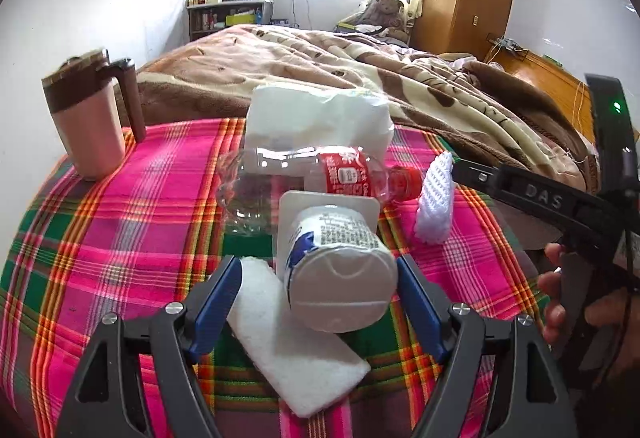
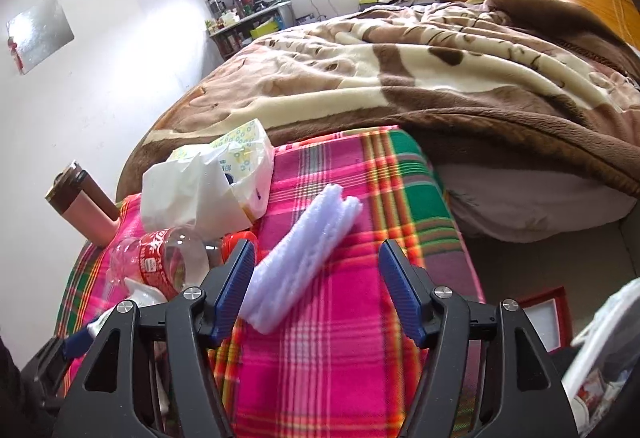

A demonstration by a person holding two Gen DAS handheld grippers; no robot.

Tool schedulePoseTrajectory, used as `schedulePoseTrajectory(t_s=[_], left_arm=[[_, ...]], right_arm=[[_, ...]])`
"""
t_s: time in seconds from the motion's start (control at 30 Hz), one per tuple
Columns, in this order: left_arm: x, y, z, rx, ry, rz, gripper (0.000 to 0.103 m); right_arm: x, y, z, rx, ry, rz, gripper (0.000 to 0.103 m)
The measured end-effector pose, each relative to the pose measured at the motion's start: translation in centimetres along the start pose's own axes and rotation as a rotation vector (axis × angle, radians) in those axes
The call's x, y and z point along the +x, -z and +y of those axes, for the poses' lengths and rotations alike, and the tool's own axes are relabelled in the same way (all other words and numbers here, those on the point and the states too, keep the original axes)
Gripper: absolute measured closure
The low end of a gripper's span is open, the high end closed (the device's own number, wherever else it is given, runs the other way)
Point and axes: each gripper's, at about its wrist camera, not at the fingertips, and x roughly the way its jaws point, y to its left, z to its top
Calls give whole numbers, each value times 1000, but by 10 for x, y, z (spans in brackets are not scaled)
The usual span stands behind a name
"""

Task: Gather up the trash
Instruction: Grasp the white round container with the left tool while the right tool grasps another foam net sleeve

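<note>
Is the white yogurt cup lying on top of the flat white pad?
Touching. The left wrist view shows the yogurt cup resting across the white pad, overlapping its upper end.

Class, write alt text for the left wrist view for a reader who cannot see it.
The left tool straddles a white yogurt cup lying on a plaid cloth, fingers open. Beyond lie a clear bottle and tissues; a pink mug stands left.
</note>
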Motion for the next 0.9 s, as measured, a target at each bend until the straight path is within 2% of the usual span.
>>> schedulePoseTrajectory(t_s=[0.27,0.47,0.57,0.67,0.73,0.9], left_arm=[[12,0,3,-14,-5,15,24],[17,1,5,-23,4,21,31],[16,2,4,-22,11,21,37],[15,2,2,-23,30,23,50],[15,2,1,-20,31,26,50],[10,4,1,-31,53,23,51]], right_arm=[[23,1,1,18,14,81,37],[24,5,0,13,13,89,38],[23,5,-1,24,-10,94,49],[21,7,0,26,-26,98,62],[18,9,2,21,-32,95,70],[10,13,5,3,-42,90,77]])
